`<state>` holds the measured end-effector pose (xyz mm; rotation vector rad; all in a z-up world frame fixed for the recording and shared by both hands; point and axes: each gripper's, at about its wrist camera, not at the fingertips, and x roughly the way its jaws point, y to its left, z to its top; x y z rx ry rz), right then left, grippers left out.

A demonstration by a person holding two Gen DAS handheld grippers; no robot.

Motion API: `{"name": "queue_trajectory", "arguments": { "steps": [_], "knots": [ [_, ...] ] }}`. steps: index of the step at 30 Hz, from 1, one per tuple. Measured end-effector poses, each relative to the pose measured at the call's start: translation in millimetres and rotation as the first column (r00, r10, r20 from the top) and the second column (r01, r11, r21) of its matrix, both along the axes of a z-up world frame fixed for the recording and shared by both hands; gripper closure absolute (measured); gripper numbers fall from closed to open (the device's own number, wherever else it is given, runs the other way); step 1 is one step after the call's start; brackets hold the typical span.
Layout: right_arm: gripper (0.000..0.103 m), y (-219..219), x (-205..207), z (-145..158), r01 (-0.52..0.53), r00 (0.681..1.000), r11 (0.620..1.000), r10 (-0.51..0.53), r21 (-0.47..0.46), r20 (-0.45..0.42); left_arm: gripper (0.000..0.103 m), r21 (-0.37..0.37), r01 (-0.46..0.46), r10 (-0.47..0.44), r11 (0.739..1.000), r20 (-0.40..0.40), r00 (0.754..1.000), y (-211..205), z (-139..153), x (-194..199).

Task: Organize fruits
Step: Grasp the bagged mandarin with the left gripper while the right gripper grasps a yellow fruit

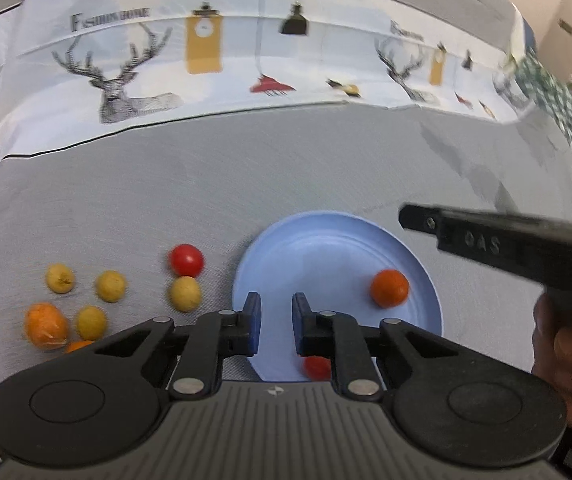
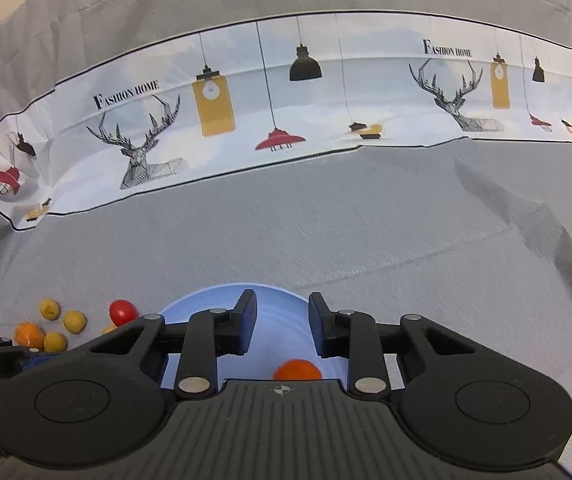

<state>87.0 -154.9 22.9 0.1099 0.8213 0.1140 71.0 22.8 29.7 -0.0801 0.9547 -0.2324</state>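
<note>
Both tongs are black, jointed plastic with blue pads, and both hover over a pale blue plate (image 1: 286,240). Left tongs (image 1: 277,320) are drawn in to a narrow gap with nothing between the pads. Right tongs (image 2: 282,328) are likewise drawn nearly closed and empty; in the left view they show only as a blurred black bar at the right edge, with part of a hand (image 1: 561,360) behind it.

That plate is round, smooth and shallow, with a raised rim. It holds two fruits: a round orange fruit (image 1: 389,288) to the right of the left tongs, and a small red tomato (image 1: 315,366) near the front rim, partly hidden under the left tongs' linkage. In the right view the orange fruit sits just below the right tongs, half hidden by the tool's body.

Loose fruit lies on the surface (image 1: 206,184) to the left of the plate: a glossy red tomato (image 1: 186,260), four small, dull yellow fruits (image 1: 110,286) and two orange ones (image 1: 45,325), one mostly hidden.

A grey woven cloth covers the surface. Across its far side runs a white band (image 1: 246,64) printed with stags, hanging lamps and the words "Fashion Home".
</note>
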Motion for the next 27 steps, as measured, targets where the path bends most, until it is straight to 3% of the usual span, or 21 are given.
{"name": "queue_trajectory", "arguments": {
  "steps": [6,8,11,13,17,21,27],
  "knots": [
    [0.073,16,2,3,-0.036,0.999,0.999,0.036,0.031,0.009,0.085,-0.076,-0.130,0.132,0.989,0.020,0.991,46,5,5],
    [0.073,23,2,4,-0.050,0.999,0.998,0.050,0.038,0.010,0.085,-0.082,-0.201,0.201,0.976,-0.011,0.980,67,-2,8],
    [0.073,36,3,4,-0.081,0.997,0.995,0.080,0.051,0.013,0.085,-0.156,-0.321,0.321,0.934,-0.030,0.947,107,1,11],
    [0.073,48,4,5,-0.108,0.994,0.993,0.108,0.053,0.015,0.085,-0.162,-0.395,0.395,0.904,-0.032,0.918,128,2,12],
    [0.073,73,5,2,-0.166,0.986,0.984,0.166,0.063,0.014,0.085,-0.172,-0.520,0.508,0.837,-0.111,0.854,162,-4,13],
    [0.073,102,5,-6,-0.230,0.973,0.971,0.231,0.066,-0.007,0.085,-0.178,-0.595,0.567,0.783,-0.189,0.802,186,-14,13],
    [0.072,133,11,-24,-0.281,0.957,0.958,0.284,0.055,-0.058,0.084,-0.158,-0.605,0.571,0.781,-0.214,0.793,192,-18,12]
  ]
}}
